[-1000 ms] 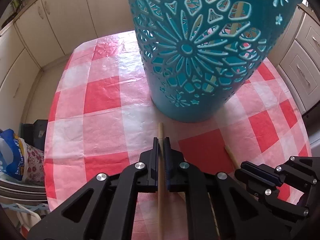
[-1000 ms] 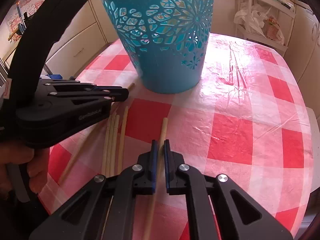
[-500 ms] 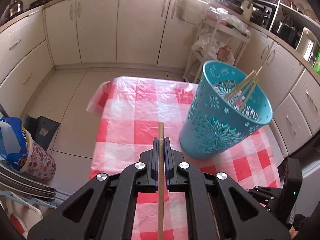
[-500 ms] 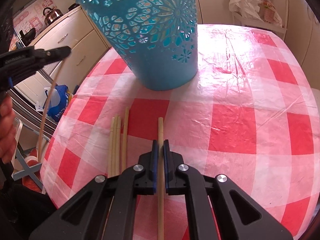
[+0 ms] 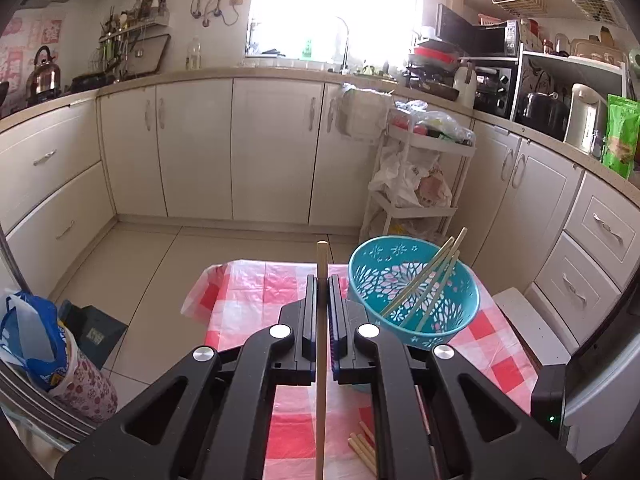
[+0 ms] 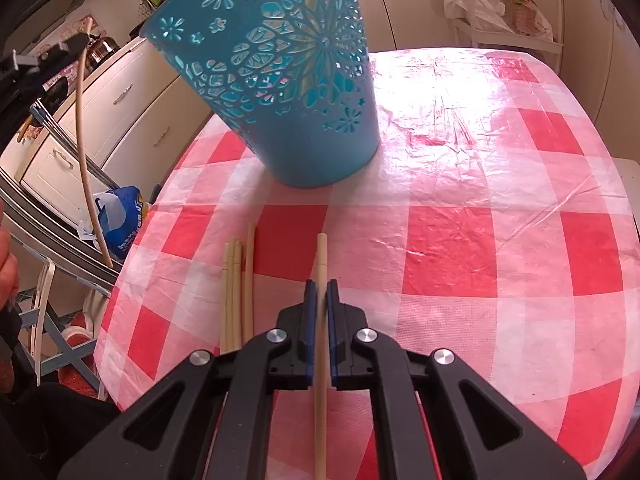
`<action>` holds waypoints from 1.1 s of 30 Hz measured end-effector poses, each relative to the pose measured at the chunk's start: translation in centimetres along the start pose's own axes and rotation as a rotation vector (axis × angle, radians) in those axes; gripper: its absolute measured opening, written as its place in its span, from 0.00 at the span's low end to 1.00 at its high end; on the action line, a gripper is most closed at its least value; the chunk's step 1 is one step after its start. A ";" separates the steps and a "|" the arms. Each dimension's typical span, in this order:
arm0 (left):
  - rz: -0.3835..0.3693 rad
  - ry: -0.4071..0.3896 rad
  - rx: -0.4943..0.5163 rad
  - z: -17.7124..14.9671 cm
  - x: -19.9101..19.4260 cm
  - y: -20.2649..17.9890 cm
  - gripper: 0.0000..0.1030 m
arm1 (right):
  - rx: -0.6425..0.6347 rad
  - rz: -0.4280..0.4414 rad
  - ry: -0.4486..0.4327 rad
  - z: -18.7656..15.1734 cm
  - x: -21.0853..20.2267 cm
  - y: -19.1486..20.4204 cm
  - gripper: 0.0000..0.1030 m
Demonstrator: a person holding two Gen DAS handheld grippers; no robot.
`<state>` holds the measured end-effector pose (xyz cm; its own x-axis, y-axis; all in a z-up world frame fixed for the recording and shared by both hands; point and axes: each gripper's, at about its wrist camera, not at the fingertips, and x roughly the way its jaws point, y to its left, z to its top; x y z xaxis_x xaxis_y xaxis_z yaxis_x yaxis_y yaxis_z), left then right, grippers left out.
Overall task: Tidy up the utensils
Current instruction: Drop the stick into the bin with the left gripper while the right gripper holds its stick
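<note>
Far on the left, the left gripper (image 6: 82, 40) is up in the air, off the edge of the table. Its two fingers (image 5: 310, 312) are squeezed tight on one chopstick (image 5: 321, 356). The stick pokes out past the tips and hangs down long on the other side. From the left wrist view the gripper is high above the table (image 5: 256, 292), which has a red and white checked cloth. A blue bag (image 6: 120, 216) sits on the floor below, near the table's left edge. Next comes a small bunch of loose chopsticks (image 6: 237, 292) lying flat on the cloth, side by side and touching. Just to the right of them is the right gripper (image 6: 321, 304), low over the table. Its fingers (image 6: 309, 320) are pinched shut on another chopstick (image 6: 321, 264), whose far end points toward the basket. Behind them stands the teal basket (image 6: 288, 96) with flower-shaped holes, sitting on the cloth. Seen from above, the basket has a few chopsticks in the basket (image 5: 424, 288) leaning against its right rim, with their tops sticking out. White cupboards (image 5: 200, 152) run along the wall behind the table.
</note>
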<state>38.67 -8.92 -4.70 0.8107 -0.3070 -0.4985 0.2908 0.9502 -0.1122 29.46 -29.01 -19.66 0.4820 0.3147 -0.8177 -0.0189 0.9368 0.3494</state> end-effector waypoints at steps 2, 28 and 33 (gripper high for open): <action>-0.002 -0.028 -0.001 0.4 -0.5 -0.6 0.05 | 0.006 -0.001 -0.003 -0.1 -0.1 -0.3 0.06; -0.097 -0.350 -0.115 4.9 -6.0 -3.1 0.05 | 0.089 0.034 -0.058 0.0 -2.2 -3.2 0.06; -0.090 -0.411 -0.127 6.2 -5.0 -3.9 0.05 | 0.099 0.043 -0.069 0.1 -2.6 -3.4 0.06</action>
<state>36.60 -11.43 3.54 0.9274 -0.3600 -0.1018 0.3251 0.9100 -0.2572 28.33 -33.05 -18.70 0.5417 0.3395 -0.7690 0.0445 0.9020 0.4295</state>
